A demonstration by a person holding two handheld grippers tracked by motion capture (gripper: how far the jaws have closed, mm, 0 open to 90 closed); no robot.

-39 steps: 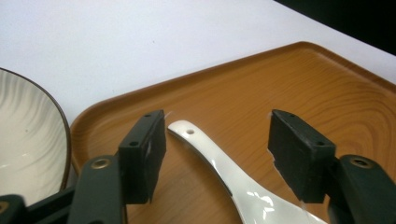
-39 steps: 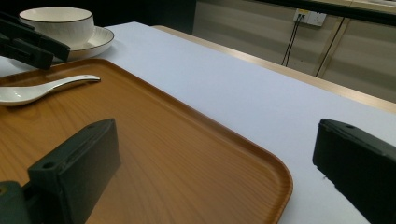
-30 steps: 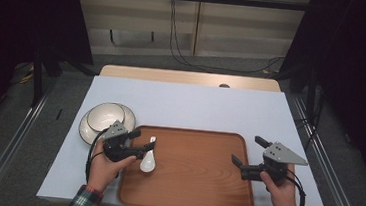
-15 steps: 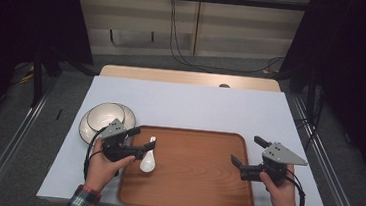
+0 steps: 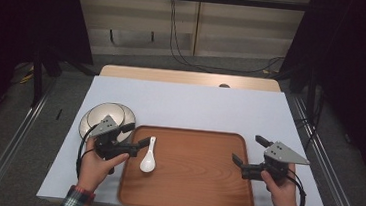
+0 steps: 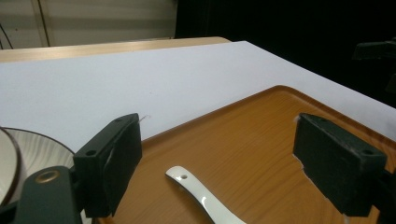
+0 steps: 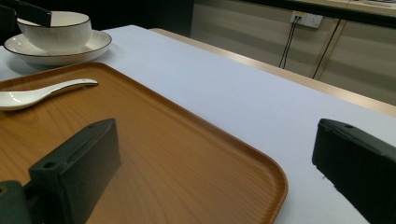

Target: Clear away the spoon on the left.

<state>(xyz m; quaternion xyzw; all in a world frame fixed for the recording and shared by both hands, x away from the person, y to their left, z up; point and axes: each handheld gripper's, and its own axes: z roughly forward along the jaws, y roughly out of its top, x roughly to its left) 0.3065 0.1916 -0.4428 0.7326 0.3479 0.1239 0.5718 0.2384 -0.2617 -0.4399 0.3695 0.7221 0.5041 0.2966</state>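
A white spoon (image 5: 148,161) lies on the left part of the brown wooden tray (image 5: 198,194), bowl end toward me. My left gripper (image 5: 139,134) hovers at the tray's left rim, open, its jaws having just been widening. In the left gripper view the spoon's handle (image 6: 198,193) lies on the tray (image 6: 243,140) low between the jaws, and neither pad touches it. My right gripper (image 5: 247,149) stands open over the tray's right rim with nothing in it. The right gripper view shows the spoon (image 7: 37,93) far across the tray (image 7: 187,154).
A white bowl (image 5: 106,112) sits on a plate (image 5: 87,120) on the white table (image 5: 186,103), just left of the tray and behind my left gripper. The same bowl (image 7: 56,30) and plate (image 7: 95,46) appear in the right gripper view. Dark floor and rails surround the table.
My left gripper's jaws have spread wider and the hand has edged slightly back from the spoon, which stays on the tray. The right hand has not moved.
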